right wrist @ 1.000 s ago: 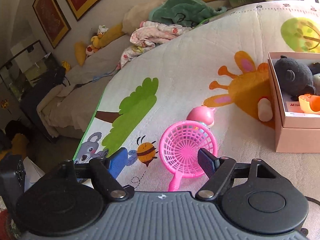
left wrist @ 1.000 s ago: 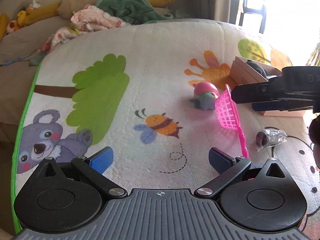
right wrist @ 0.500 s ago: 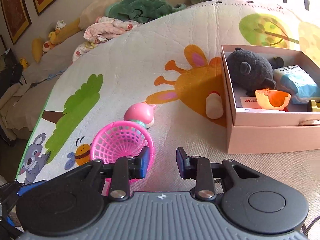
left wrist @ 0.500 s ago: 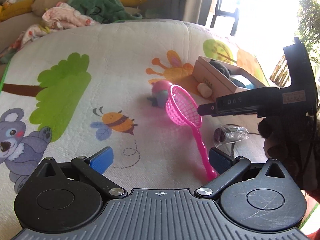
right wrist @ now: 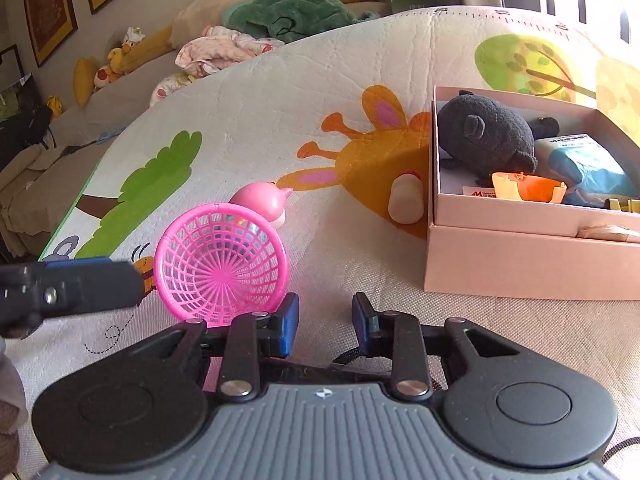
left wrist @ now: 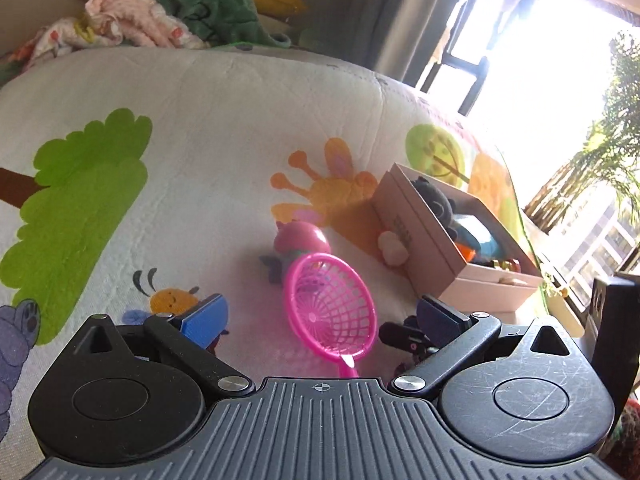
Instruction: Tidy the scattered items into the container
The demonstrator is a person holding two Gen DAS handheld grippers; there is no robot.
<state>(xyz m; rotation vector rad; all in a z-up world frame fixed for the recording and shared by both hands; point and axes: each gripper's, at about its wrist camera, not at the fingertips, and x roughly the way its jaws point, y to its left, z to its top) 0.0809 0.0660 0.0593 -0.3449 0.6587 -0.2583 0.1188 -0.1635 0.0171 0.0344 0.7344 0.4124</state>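
Note:
A pink mesh scoop (left wrist: 330, 308) (right wrist: 220, 268) stands tilted on the play mat, its handle running under both grippers' bodies. My left gripper (left wrist: 322, 316) is open wide, and the scoop's hoop shows between its fingers. One left finger (right wrist: 80, 288) reaches in beside the hoop. My right gripper (right wrist: 326, 318) has its jaws narrowly apart with bare mat between the pads; the hoop sits against its left finger. The right gripper's tip (left wrist: 400, 334) lies just right of the scoop. Farther on are a pink round toy (left wrist: 302, 240) (right wrist: 260, 200) and the open pink box (left wrist: 460, 276) (right wrist: 520, 264).
A small white piece (right wrist: 406, 204) lies against the box's left wall. Inside the box are a dark plush (right wrist: 484, 132), an orange piece (right wrist: 528, 188) and a blue packet (right wrist: 588, 164). Clothes and cushions (left wrist: 160, 20) pile up beyond the mat. A black cord (right wrist: 620, 448) trails at lower right.
The right gripper's jaws went from wide around the scoop to a narrow gap, and it sank toward the mat. The left gripper swung right and closer, bringing the scoop between its fingers.

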